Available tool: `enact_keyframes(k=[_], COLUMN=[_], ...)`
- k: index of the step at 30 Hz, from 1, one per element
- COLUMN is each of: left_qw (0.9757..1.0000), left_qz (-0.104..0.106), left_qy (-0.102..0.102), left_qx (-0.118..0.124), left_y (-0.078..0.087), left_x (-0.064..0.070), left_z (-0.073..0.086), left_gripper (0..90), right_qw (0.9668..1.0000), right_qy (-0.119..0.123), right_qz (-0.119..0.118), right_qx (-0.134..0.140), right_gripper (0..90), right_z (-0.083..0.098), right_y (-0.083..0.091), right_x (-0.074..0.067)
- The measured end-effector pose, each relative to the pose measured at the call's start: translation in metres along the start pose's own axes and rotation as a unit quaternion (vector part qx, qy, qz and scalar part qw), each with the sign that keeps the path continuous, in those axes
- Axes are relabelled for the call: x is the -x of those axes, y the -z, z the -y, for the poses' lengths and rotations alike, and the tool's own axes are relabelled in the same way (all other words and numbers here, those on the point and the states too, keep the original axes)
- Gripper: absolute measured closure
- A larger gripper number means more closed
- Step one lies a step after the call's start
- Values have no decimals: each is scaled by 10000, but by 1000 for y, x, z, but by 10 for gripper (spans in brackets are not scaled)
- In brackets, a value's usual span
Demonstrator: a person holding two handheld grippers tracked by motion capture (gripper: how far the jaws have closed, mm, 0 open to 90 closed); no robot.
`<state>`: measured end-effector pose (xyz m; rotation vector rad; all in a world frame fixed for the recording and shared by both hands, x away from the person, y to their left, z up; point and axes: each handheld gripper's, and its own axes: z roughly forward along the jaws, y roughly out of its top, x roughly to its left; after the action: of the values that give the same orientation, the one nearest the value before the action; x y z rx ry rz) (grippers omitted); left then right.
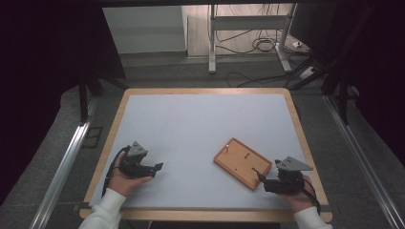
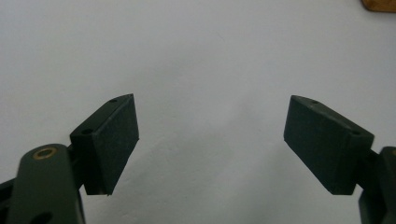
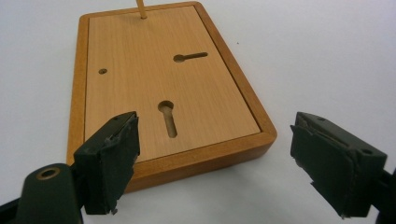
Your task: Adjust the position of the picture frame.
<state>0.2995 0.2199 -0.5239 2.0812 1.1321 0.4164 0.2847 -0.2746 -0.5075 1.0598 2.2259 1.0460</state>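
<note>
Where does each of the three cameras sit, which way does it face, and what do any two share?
High view: above the person's side, facing forward and down on the white table; both hands, left gripper and right gripper show.
Left gripper view: rides the left gripper, facing bare table; its open fingers show.
Right gripper view: rides the right gripper, facing the wooden board; its open fingers show.
Shared: the board with its slots and thin peg appears in the high and right gripper views.

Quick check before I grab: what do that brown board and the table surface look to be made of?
The board looks like wood: visible grain on a pale matte panel, with a darker, slightly glossy rim. The table surface looks like a smooth matte white sheet, probably laminate or a mat, edged in light wood.
</note>
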Motion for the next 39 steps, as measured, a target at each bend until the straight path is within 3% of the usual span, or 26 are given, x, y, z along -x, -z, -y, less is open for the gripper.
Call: enact_keyframes(k=[8,13,15,30,39], left_qw=[9997,9997,9994,9993,9991], left_qz=[114,125,130,179,211], left_qy=[216,191,285,169,195], left_qx=[-30,-121,-159,-268,-313], left_y=[-1,-2,-3,-7,-8], left_x=[-3,-2,-2,1,2], left_z=[1,1,3,3,3], left_gripper=[164,159,157,167,168], right_qw=[9997,9989,9984,9959,9929], right_qy=[122,246,307,422,594], right_qz=[-231,-395,-480,-798,-1031], right_qx=[-3,-26,-10,-34,-73], right_gripper=[164,211,255,397,505], right_z=[-16,-29,-34,-50,-71], right_y=[-6,-13,-14,-32,-60], right_x=[-3,-9,-12,-15,-26])
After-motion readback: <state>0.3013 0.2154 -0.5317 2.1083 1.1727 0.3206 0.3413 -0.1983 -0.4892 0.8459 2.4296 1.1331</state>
